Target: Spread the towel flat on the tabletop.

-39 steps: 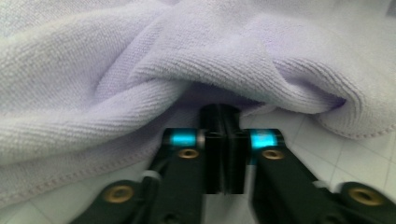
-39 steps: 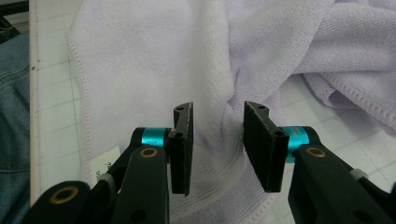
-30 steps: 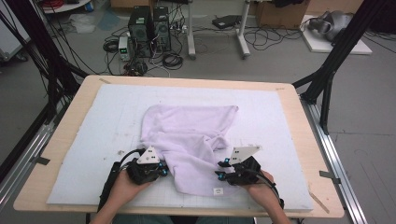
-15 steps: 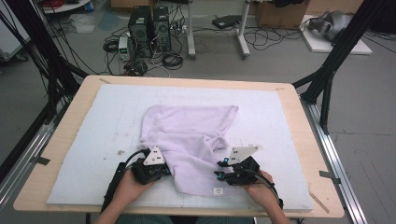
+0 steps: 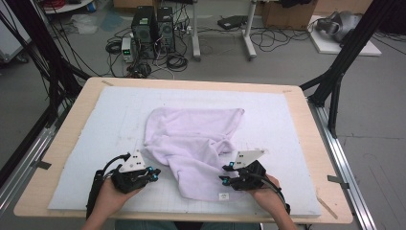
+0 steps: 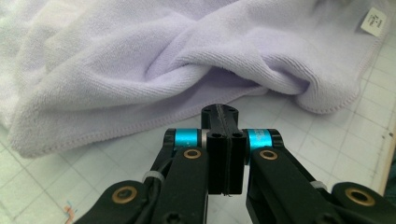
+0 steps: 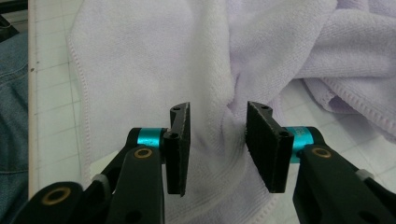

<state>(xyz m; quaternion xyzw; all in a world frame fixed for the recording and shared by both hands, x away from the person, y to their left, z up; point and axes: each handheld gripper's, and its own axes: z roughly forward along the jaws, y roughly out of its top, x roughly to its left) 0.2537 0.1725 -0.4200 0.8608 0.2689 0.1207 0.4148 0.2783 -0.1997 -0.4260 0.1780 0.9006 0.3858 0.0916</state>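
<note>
A lilac towel [image 5: 194, 143] lies crumpled on the middle of the white gridded mat [image 5: 105, 120], with a small white label [image 5: 223, 196] near its front edge. My left gripper [image 5: 154, 175] sits just left of the towel's front fold, apart from it. In the left gripper view the left gripper [image 6: 219, 112] is shut with nothing between its jaws, and the towel [image 6: 140, 60] lies ahead. My right gripper [image 5: 225, 172] is at the towel's right front edge. It [image 7: 218, 121] is open, its jaws have just been opening a little, and a towel fold [image 7: 215, 70] lies between the parted pads.
The mat covers a wooden table [image 5: 306, 124] with a bare rim all round. Black frame posts [image 5: 335, 81] rise at both far sides. Computers and cables [image 5: 153, 28] sit on the floor beyond the far edge. The person's jeans [image 7: 11, 116] are by the near edge.
My left gripper has drawn back to the left, away from the towel's edge. The right gripper has stayed where it was, and the towel has not moved.
</note>
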